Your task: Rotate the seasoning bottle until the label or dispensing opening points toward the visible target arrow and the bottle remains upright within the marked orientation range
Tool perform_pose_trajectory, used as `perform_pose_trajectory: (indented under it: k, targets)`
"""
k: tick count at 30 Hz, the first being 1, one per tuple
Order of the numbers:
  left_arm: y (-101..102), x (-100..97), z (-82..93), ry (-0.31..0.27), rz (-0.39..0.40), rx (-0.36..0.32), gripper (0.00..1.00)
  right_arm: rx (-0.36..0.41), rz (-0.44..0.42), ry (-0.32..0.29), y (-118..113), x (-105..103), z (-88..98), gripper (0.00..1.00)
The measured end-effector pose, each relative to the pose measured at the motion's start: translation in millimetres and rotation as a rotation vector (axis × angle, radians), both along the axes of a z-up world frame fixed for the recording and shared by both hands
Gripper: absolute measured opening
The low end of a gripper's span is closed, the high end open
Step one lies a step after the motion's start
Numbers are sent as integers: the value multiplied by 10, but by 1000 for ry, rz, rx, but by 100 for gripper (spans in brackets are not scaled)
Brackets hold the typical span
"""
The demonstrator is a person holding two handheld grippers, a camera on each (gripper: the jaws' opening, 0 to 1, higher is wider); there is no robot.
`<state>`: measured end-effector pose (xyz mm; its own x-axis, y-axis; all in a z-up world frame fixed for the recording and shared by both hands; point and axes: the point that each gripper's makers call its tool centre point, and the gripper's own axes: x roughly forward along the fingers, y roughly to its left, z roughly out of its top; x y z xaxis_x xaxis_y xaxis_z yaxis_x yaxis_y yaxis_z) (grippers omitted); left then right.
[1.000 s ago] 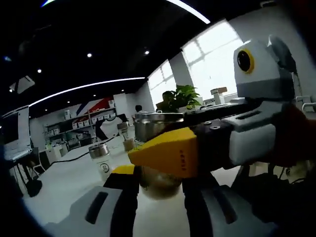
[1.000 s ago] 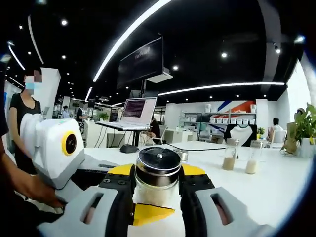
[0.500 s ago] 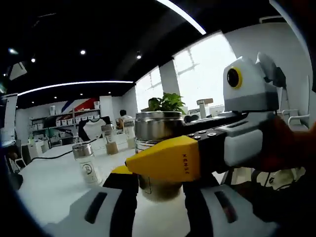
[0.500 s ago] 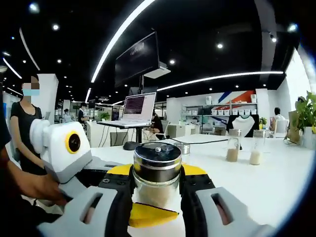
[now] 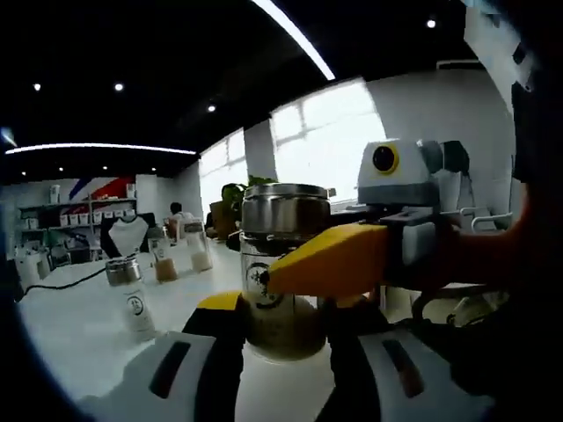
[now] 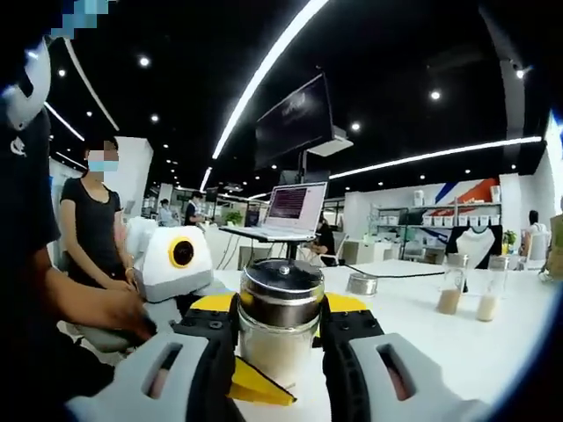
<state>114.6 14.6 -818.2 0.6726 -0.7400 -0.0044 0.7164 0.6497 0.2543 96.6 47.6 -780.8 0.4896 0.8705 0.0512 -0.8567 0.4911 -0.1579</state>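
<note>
Right gripper view: both grippers, right [image 6: 277, 352] and left [image 5: 283, 338], are clamping the seasoning bottle [image 6: 280, 321], mid-rotation; next, aligning its label while keeping it upright.

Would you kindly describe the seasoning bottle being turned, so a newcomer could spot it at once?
Start at the white table. At its near edge, both claws grip one glass seasoning bottle: the right claw and the left claw. Unlike the slim jars standing farther back, it is squat, with a broad steel cap.
</note>
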Motion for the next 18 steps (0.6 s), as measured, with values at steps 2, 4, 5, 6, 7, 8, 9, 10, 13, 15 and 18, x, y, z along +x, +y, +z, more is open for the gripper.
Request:
perform_pose_trajectory:
  k: [2, 4, 5, 6, 7, 8, 9, 10, 13, 15, 18]
  targets:
    - [22, 51, -16, -13, 63, 26, 37, 18, -43, 27, -3, 50, -14, 36]
    - [28, 75, 43, -42, 119, 1, 37, 76, -100, 66, -30, 113, 23, 36]
    - [8, 62, 53, -35, 119, -18, 37, 88, -110, 74, -39, 123, 30, 36]
    - [8, 65, 80, -41, 134, -34, 37, 121, -138, 90, -48, 143, 51, 37]
    - [18, 75, 113, -65, 172, -37, 37, 139, -162, 102, -55, 160, 58, 37]
    - [23, 82, 123, -89, 199, -20, 37, 144, -178, 113, -59, 165, 51, 37]
    - [24, 93, 115, -107, 229, 8, 37, 138, -202, 119, -64, 178, 37, 37]
    - [10, 97, 91, -103, 236, 20, 37, 133, -210, 122, -67, 182, 28, 37]
    - [-31, 132, -23, -40, 210, 25, 38, 104, -239, 134, -71, 188, -32, 35]
    - [-43, 113, -36, 20, 153, -50, 38, 116, -182, 139, -57, 161, -29, 35]
    - [-90, 42, -1, 49, 36, -102, 38, 110, -123, 131, -64, 123, 17, 34]
